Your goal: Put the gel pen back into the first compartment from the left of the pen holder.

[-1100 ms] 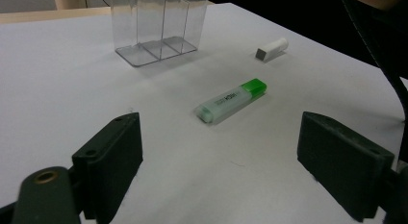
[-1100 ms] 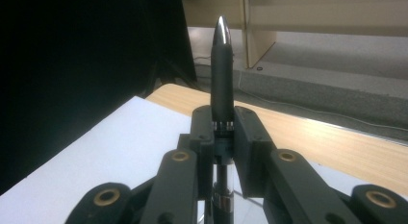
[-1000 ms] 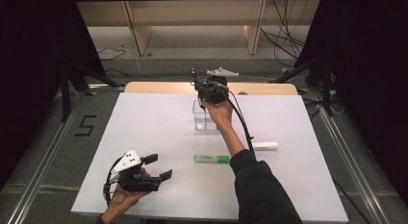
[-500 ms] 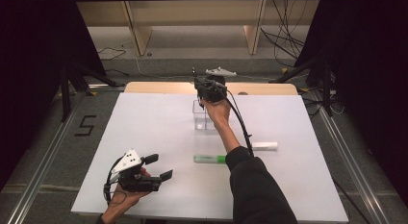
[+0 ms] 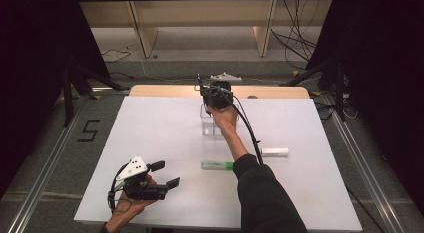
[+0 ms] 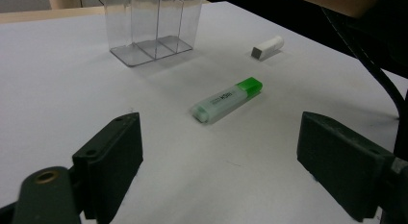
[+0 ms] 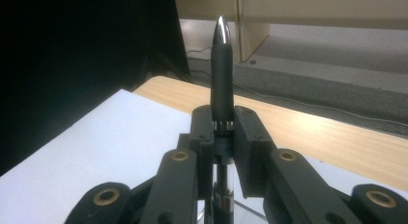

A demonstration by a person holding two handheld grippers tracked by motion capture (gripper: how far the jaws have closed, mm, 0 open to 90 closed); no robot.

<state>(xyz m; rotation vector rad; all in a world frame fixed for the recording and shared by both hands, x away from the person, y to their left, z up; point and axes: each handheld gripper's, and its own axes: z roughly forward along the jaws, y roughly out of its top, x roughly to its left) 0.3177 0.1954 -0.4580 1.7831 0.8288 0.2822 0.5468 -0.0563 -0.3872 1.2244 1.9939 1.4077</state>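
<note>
A white table [image 5: 165, 138] is seen in the high view, with a clear three-compartment holder [image 6: 153, 23] standing near its far middle. The right gripper [image 5: 216, 95] is held directly above that holder, far from the person, and its jaws are closed on a black pen [image 7: 222, 70]. In the right gripper view the pen is clamped upright between the jaws, its long axis vertical, its silver tip pointing up and its lower part running down below the jaws. The pen is judged to be lined up for lowering into the holder, though which compartment lies beneath it cannot be told, since the hand and gripper cover the holder's mouth from above.

The left gripper [image 5: 152, 178] rests low at the near left of the table, jaws spread wide and nothing held. A green highlighter [image 6: 226, 99] lies flat ahead of it, well apart from the jaws, its long axis slanting away to the right with the green cap at the far end. A small white eraser [image 6: 267, 46] lies farther off, nearer the right forearm than the left gripper.
</note>
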